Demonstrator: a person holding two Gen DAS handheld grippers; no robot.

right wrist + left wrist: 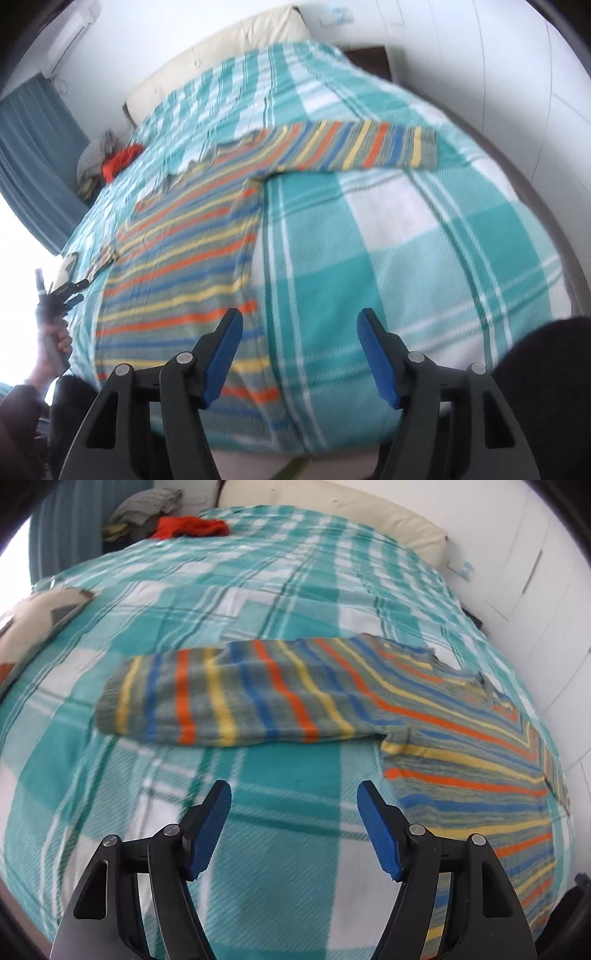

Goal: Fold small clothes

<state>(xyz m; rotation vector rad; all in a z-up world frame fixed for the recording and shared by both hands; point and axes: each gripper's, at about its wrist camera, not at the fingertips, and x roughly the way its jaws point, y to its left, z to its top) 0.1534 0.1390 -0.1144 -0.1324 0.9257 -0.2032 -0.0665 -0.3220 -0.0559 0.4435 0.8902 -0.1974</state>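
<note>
Striped shirt (pixel 258 698) lies flat on the bed (pixel 280 794) ahead of both jaws; they're apart, empty; folding barely started

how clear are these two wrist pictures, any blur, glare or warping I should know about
Left wrist view: fisheye bends the teal plaid blanket into a dome; the striped long-sleeved shirt is slightly smeared; the open left gripper is sharp. Right wrist view: heavier motion blur on the shirt; the window at left is blown out white; the right gripper stays crisp.
</note>
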